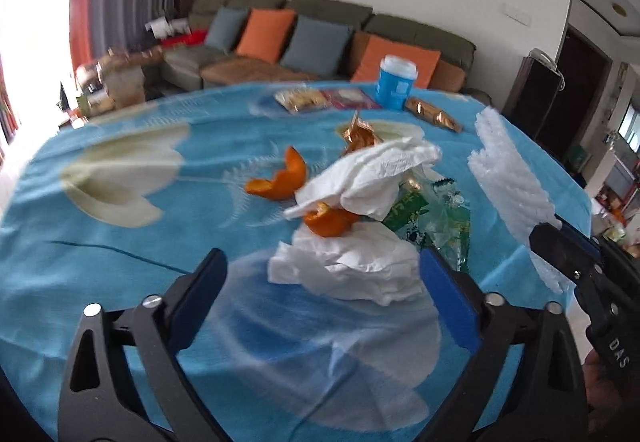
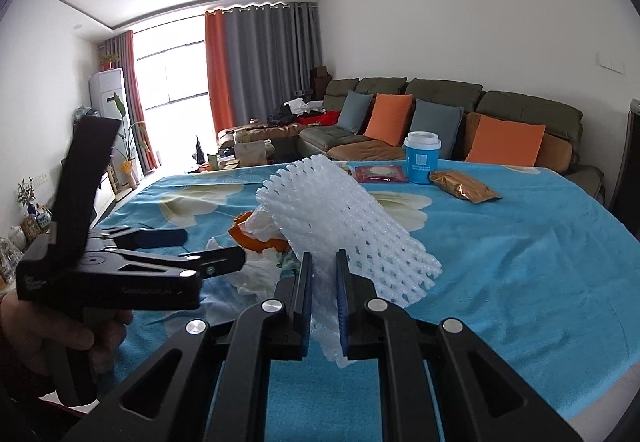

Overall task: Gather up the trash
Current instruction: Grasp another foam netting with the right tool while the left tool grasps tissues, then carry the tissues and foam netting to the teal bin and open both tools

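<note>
A trash heap lies on the blue flowered tablecloth point(image 1: 120, 242): crumpled white tissues point(image 1: 352, 266), orange peel point(image 1: 280, 178), a green-and-clear wrapper point(image 1: 436, 214) and a gold foil wrapper point(image 1: 360, 136). My left gripper point(image 1: 324, 266) stands open, its blue pads on either side of the nearest tissue without pressing on it. My right gripper point(image 2: 324, 262) is shut on a white foam fruit net point(image 2: 352, 230), held above the table to the right of the heap. In the left wrist view the foam fruit net point(image 1: 508, 178) and the right gripper point(image 1: 560, 242) are at the right.
At the table's far side stand a blue cup with a white lid point(image 1: 396, 82), a gold snack packet point(image 1: 434, 116), a red packet point(image 1: 352, 98) and a biscuit pack point(image 1: 300, 98). A green sofa with orange and grey cushions point(image 2: 440, 114) lies behind. A hand point(image 2: 44, 338) holds the left gripper.
</note>
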